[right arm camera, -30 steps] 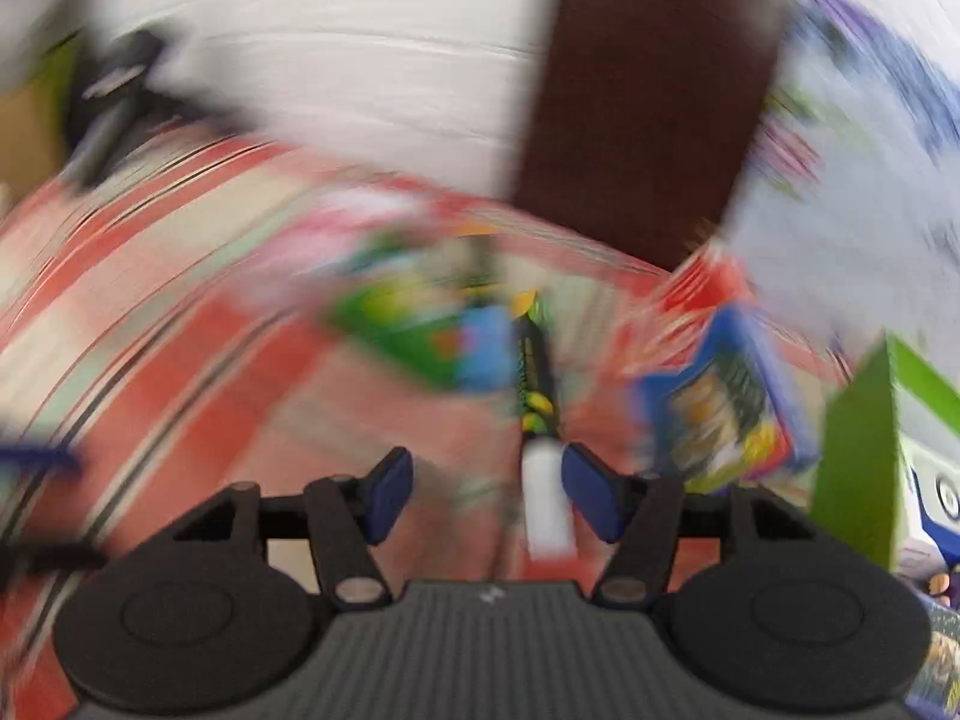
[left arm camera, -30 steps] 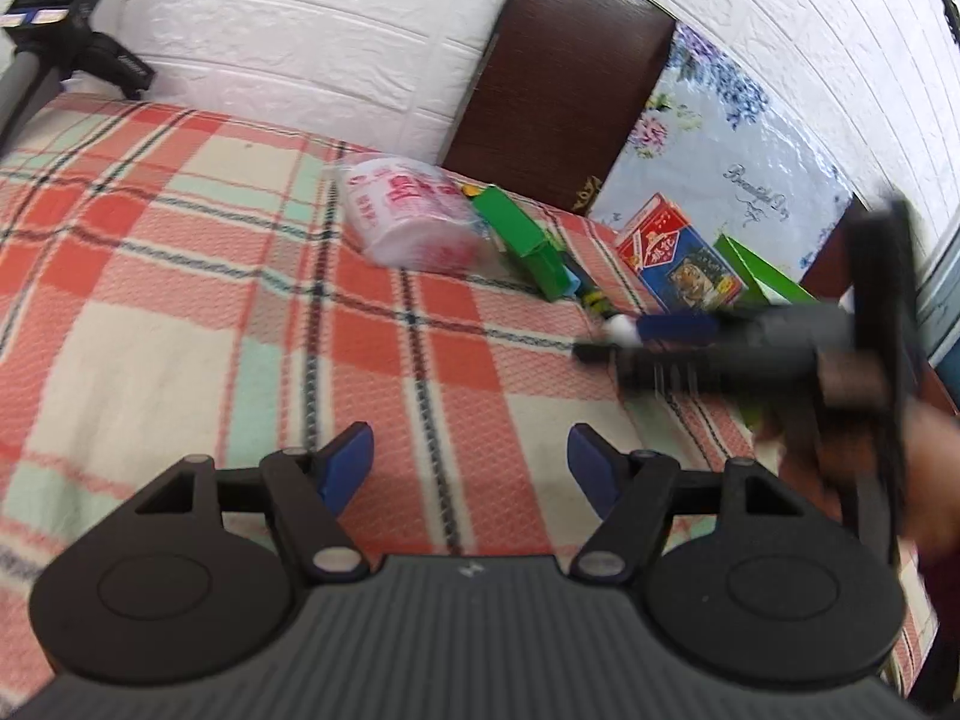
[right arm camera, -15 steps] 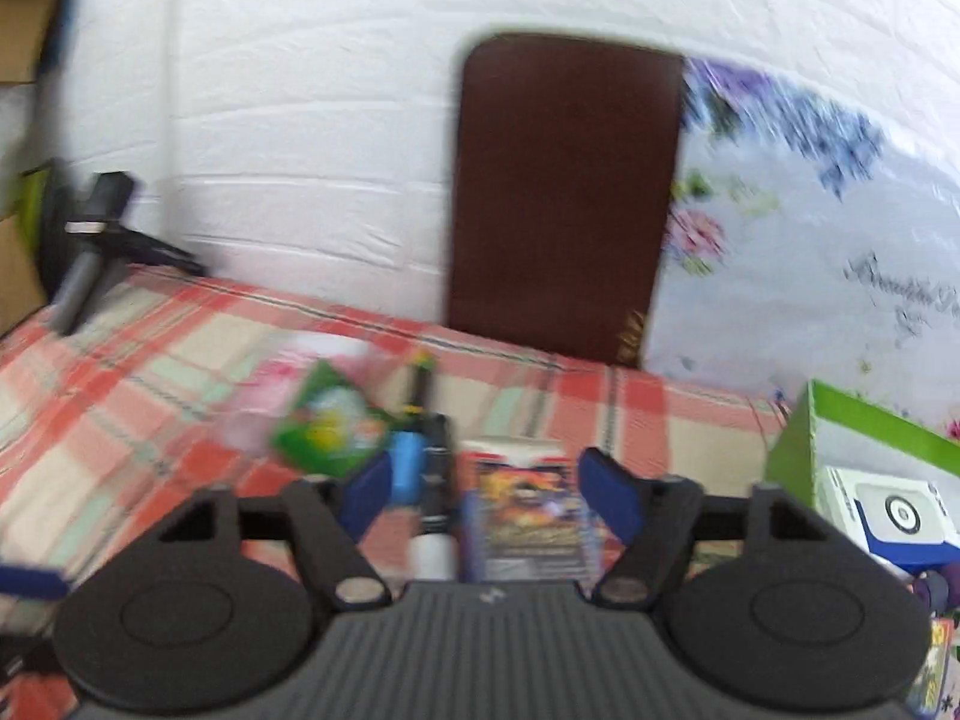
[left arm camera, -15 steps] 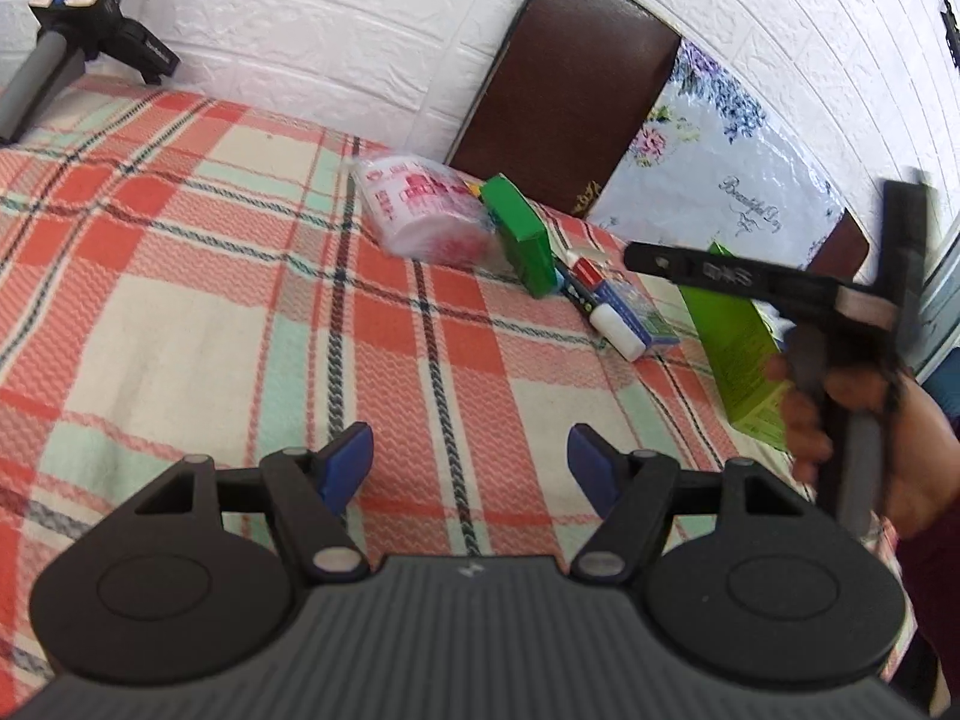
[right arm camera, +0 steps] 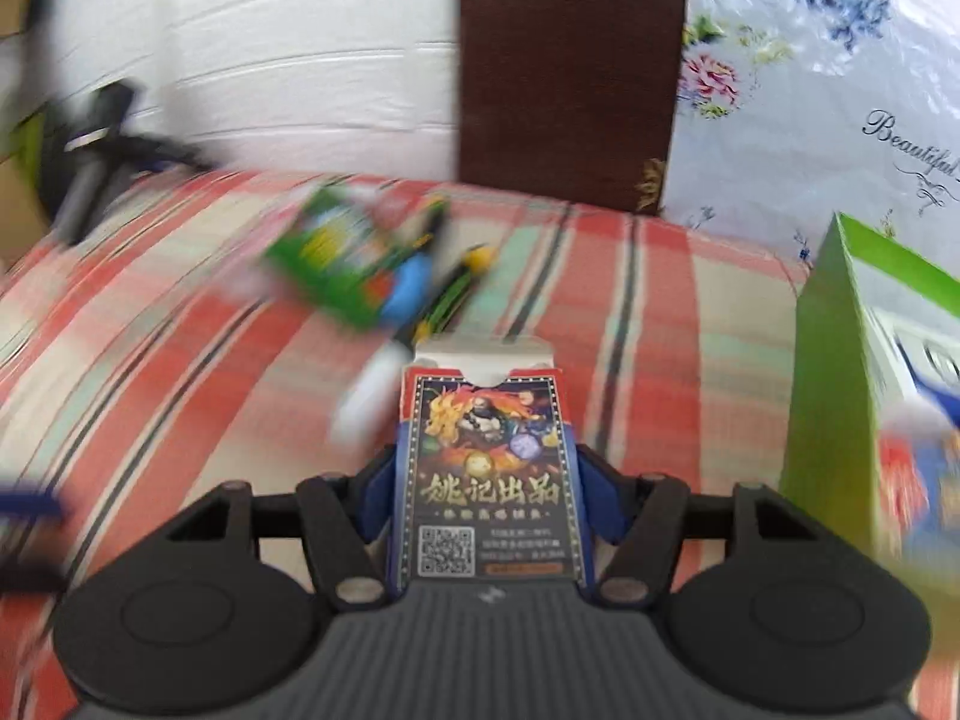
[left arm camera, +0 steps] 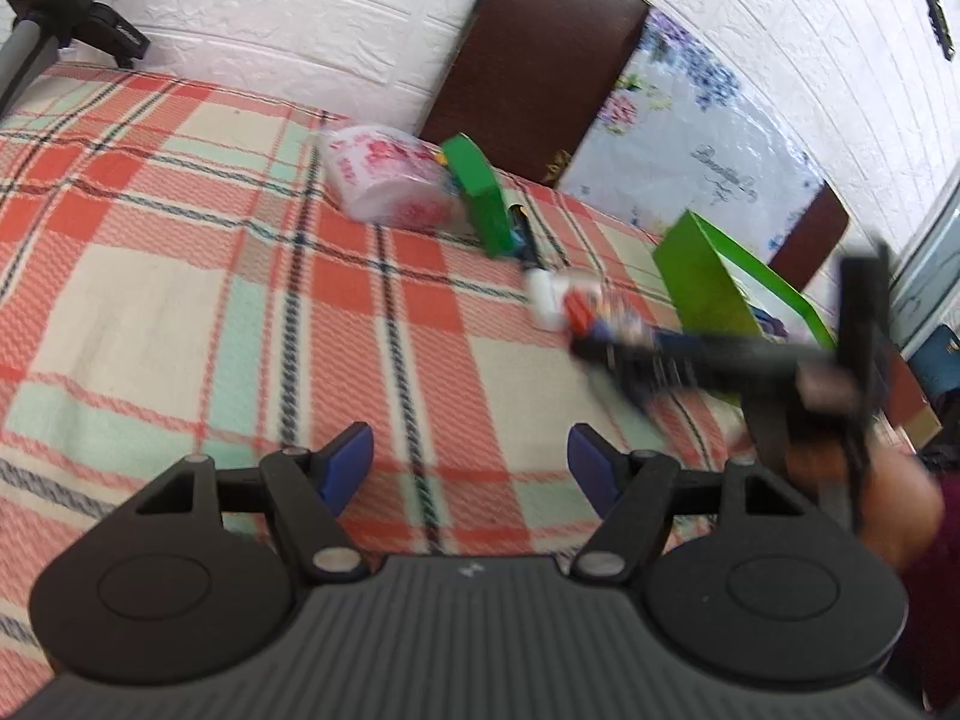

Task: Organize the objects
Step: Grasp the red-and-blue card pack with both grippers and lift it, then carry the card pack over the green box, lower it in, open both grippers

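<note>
Between the blue pads of the right gripper (right arm camera: 487, 480) sits a card box (right arm camera: 487, 468) with red-and-blue printed art, its flap end at 12 o'clock — the jaws have just been closing and now clamp its sides above the plaid cloth (right arm camera: 180, 372). At 3 o'clock stands an open green box (right arm camera: 834, 396); at 11 o'clock, blurred, a green packet (right arm camera: 336, 264) and a white-capped tube (right arm camera: 366, 390). The left gripper (left arm camera: 470, 468) hangs apart over the cloth, nothing between — a pink-printed roll (left arm camera: 384, 180) at its 12 o'clock.

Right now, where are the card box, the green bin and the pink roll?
card box (right arm camera: 489, 468): right wrist view, its printed face.
green bin (right arm camera: 831, 372): right wrist view, its near wall.
pink roll (left arm camera: 384, 180): left wrist view, its wrapped side.
</note>
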Demonstrator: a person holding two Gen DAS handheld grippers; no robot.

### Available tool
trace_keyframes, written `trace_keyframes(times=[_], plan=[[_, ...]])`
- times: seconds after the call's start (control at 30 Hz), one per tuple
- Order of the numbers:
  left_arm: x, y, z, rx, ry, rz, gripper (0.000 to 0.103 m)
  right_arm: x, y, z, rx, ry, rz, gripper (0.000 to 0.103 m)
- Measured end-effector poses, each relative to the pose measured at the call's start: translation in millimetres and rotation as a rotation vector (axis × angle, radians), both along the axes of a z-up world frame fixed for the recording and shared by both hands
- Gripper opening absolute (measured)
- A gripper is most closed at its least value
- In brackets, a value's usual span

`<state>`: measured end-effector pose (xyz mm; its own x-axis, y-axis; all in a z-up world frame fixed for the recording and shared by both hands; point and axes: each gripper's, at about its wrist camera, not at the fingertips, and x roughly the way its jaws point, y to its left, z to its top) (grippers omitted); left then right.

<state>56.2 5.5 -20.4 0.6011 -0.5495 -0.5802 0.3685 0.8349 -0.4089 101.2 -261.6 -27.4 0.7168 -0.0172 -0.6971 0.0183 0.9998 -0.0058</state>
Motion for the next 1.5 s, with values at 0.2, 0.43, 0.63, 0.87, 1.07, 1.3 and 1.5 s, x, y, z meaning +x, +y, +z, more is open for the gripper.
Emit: trace_keyframes(times=[0.2, 0.43, 0.63, 0.87, 1.07, 1.3, 1.5], plan=[[-15.4, -19.7, 3.4, 0.006, 0.027, -0.088, 0.073, -122.2, 52.4, -4.2, -0.017, -0.086, 0.151, 0.062], [-31.0, -46.6, 9.2, 0.021, 0.028, -0.167, 0.074, -181.3, 59.2, -10.0, 0.015, -0.124, 0.103, 0.083], [-41.2, -70.1, 4.2, 0.053, 0.049, -0.275, 0.059, -194.3, 59.2, -7.8, 0.007, -0.130, 0.128, 0.063], [-52.0, -83.8, 0.0, 0.054, 0.083, -0.346, 0.054, -207.1, 17.0, -8.1, -0.028, -0.146, -0.011, 0.063], [-40.5, -100.5, 12.3, 0.063, 0.050, -0.331, 0.061, -222.2, -4.1, -12.9, 0.004, -0.138, -0.071, 0.067], [-34.8, -145.8, 12.7, 0.113, 0.013, -0.423, 0.061, -228.1, -0.7, -17.4, -0.003, -0.142, -0.055, 0.070], [-52.3, -155.2, 0.8, 0.126, 0.053, -0.515, 0.047, -228.6, -16.8, -17.8, 0.013, -0.159, -0.131, 0.072]])
